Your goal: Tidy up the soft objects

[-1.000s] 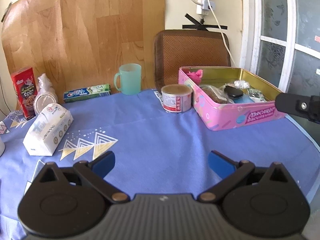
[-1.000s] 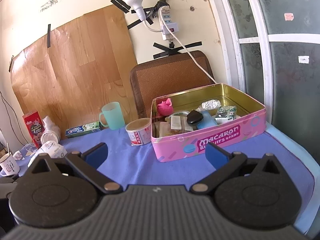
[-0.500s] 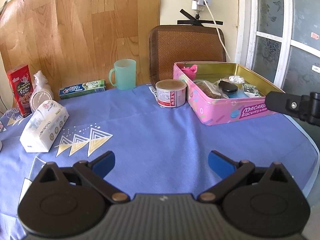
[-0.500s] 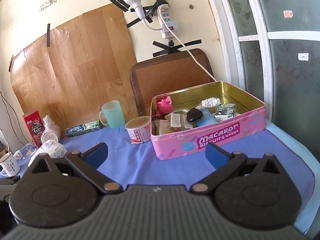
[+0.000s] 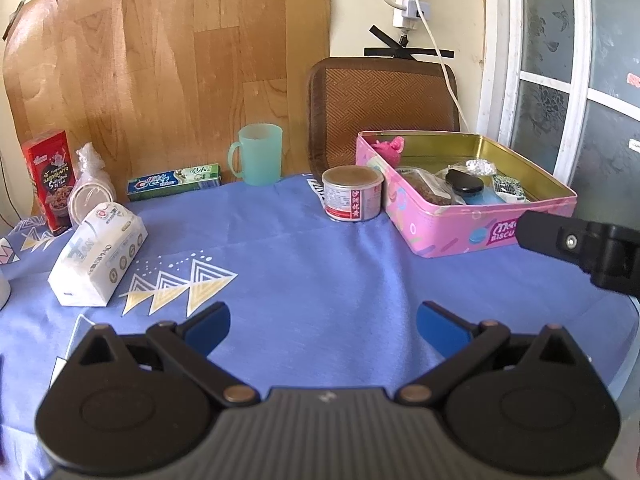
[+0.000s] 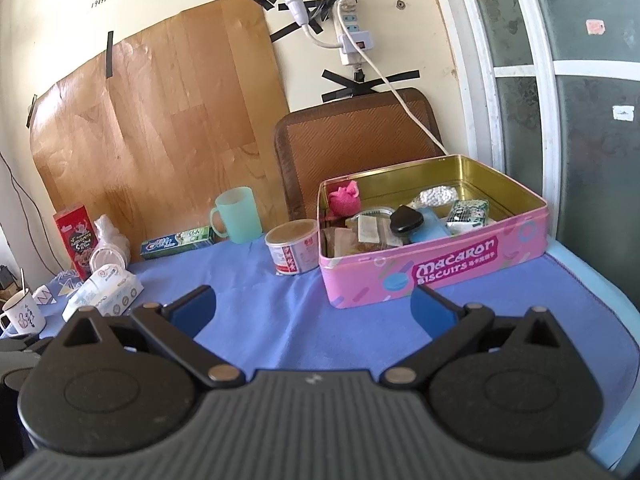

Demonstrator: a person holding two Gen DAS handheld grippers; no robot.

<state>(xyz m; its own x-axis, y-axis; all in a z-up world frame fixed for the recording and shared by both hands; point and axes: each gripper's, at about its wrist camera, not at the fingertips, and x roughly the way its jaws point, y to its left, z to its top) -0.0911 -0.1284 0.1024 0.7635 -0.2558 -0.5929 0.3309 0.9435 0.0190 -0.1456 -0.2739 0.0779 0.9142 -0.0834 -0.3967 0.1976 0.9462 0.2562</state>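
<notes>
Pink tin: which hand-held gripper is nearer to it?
Right. The right hand-held gripper hovers just in front of the pink tin; the left hand-held gripper sits farther back, to the tin's left.

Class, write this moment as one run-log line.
left tool: open, empty | right tool: open, empty | tissue pack: on blue cloth, untouched | pink biscuit tin: lidless, holds items
</notes>
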